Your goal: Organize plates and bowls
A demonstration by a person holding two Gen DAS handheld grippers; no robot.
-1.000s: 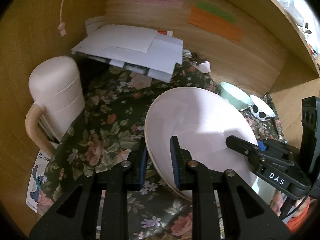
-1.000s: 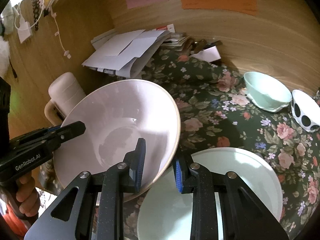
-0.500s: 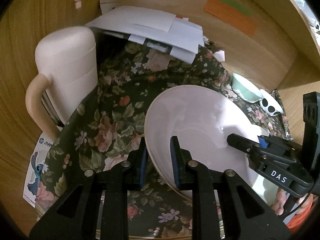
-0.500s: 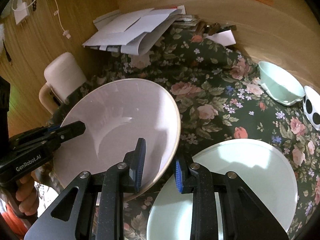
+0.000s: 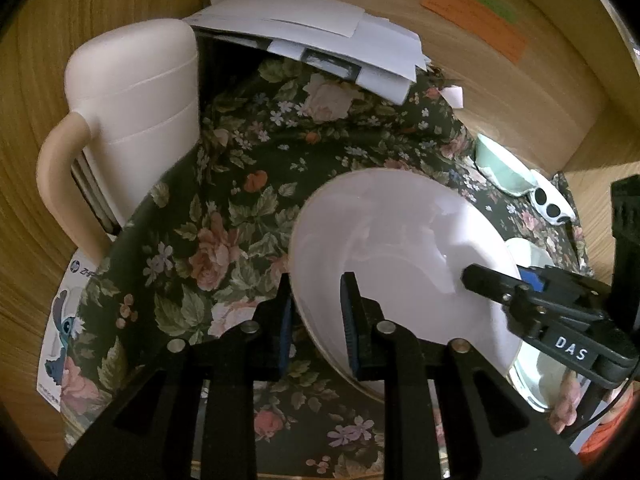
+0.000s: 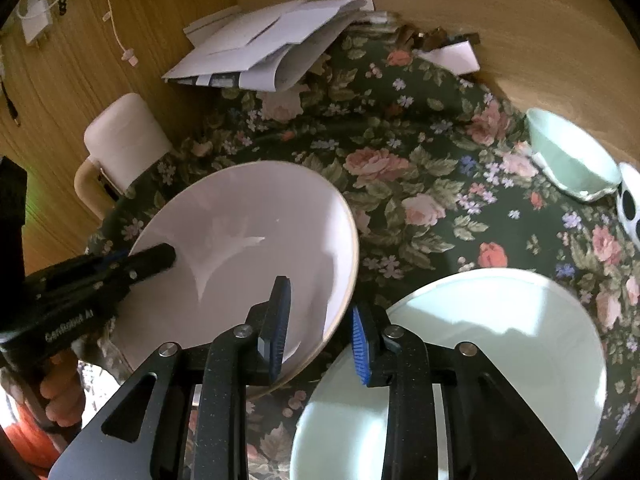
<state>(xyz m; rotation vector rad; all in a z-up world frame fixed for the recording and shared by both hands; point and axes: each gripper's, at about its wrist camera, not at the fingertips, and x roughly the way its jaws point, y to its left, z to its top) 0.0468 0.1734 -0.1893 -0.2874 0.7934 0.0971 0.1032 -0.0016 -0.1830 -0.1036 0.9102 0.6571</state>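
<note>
The pink bowl (image 5: 400, 256) is being gripped at its rim by the left gripper (image 5: 316, 320). The right gripper (image 6: 318, 328) is being opened around the opposite rim, its right pad clear. The mint plate (image 6: 500, 344) is being cut off at the tabletop's near edge.

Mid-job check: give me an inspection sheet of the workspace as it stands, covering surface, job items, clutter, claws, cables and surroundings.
Surface: dark floral cloth covers the desk.
Job's things: pink bowl tilted, held at opposite rims by both claws; pale green plate flat beside it; small green bowl and black-spotted white bowl at the far right edge.
Clutter: paper stack, cream jug with a handle, cartoon leaflet under the cloth's edge.
Claws: left claw shut on the pink bowl's rim; right claw opening, the rim still between its fingers.
Cables: white cord hangs on the left wall.
Surroundings: wooden walls, orange note stuck up.
</note>
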